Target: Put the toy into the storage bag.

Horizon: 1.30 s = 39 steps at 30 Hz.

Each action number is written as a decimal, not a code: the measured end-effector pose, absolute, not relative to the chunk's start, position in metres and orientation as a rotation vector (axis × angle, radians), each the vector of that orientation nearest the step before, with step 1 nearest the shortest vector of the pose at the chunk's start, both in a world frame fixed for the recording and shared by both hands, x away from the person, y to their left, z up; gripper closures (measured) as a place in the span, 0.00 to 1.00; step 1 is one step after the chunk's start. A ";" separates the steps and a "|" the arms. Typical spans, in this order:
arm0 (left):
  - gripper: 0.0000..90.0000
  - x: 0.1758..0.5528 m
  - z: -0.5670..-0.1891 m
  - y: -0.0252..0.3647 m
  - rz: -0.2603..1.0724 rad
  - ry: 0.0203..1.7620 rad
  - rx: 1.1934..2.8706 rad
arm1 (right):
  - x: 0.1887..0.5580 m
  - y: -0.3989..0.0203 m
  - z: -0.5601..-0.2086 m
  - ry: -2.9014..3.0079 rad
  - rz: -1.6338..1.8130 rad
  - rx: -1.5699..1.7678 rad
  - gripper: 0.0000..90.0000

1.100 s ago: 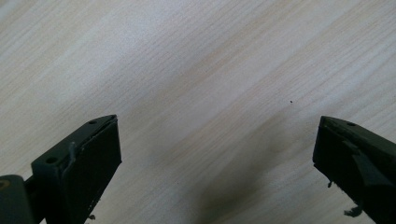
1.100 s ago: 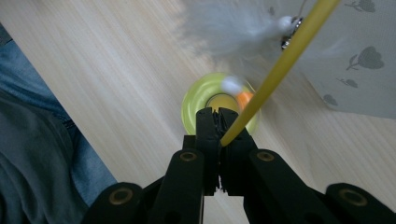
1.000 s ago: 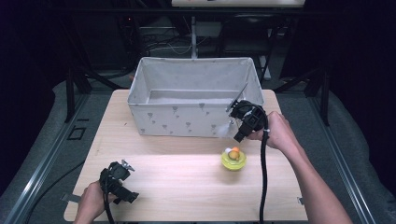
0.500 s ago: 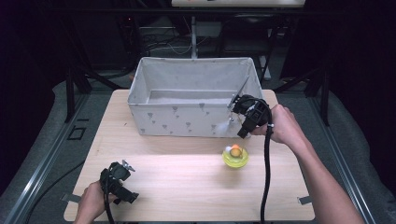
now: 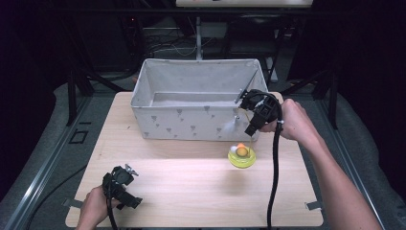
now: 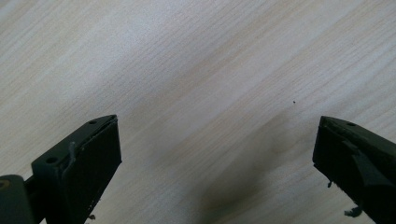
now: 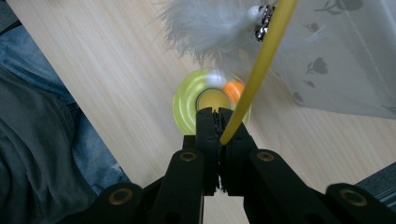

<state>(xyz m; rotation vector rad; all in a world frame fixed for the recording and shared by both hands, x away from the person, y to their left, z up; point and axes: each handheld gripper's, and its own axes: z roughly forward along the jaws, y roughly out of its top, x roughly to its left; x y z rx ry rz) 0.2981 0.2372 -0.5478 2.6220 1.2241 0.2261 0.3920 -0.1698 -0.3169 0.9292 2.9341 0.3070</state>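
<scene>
we see the wooden table [image 5: 191, 187] carrying a grey fabric bin [image 5: 191, 122], with a yellow-green disc base [image 5: 242, 158] just in front of it. our right gripper [image 7: 219, 123] is clamped tight on a yellow wand [image 7: 261, 65] – feather tuft [image 7: 210, 23] above. our left gripper [image 6: 217, 154] rests on the table's near left, jaws spread wide, holding nothing.

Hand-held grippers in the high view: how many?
2. The left hand-held gripper sits low over the table's near left corner, jaws open and empty. The right hand-held gripper is raised in front of the bin, shut on a yellow wand.
</scene>
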 end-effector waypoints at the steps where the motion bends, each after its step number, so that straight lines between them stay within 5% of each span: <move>1: 0.02 0.298 -0.548 0.238 0.226 1.223 2.623 | 0.391 -0.170 -0.313 2.927 0.339 0.937 0.97; 39: 0.02 0.299 -0.548 0.236 0.215 1.212 2.634 | 0.400 -0.180 -0.238 2.853 0.319 0.932 0.97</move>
